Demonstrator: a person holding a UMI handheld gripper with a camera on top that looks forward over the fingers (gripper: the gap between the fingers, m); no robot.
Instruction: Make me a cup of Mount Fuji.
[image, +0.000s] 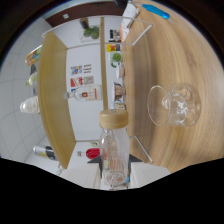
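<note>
A clear glass bottle (113, 150) with a light wooden cap (113, 120) stands between my fingers, and my gripper (115, 162) is shut on its body. Only the dark fingertips (98, 161) show, one on each side of the bottle. The view is rolled onto its side, so the wooden tabletop (165, 60) runs up the right. On that tabletop, beyond the bottle and to its right, stands a clear stemmed glass cup (175, 105) with something clear inside it. The bottle is apart from the cup.
Beyond the bottle is a white-framed shelf with wooden boards (52, 95), holding small bottles and labelled packets (85, 82). A red item (92, 152) lies near the fingers. A blue object (156, 11) rests at the table's far end. White tiles cover the left.
</note>
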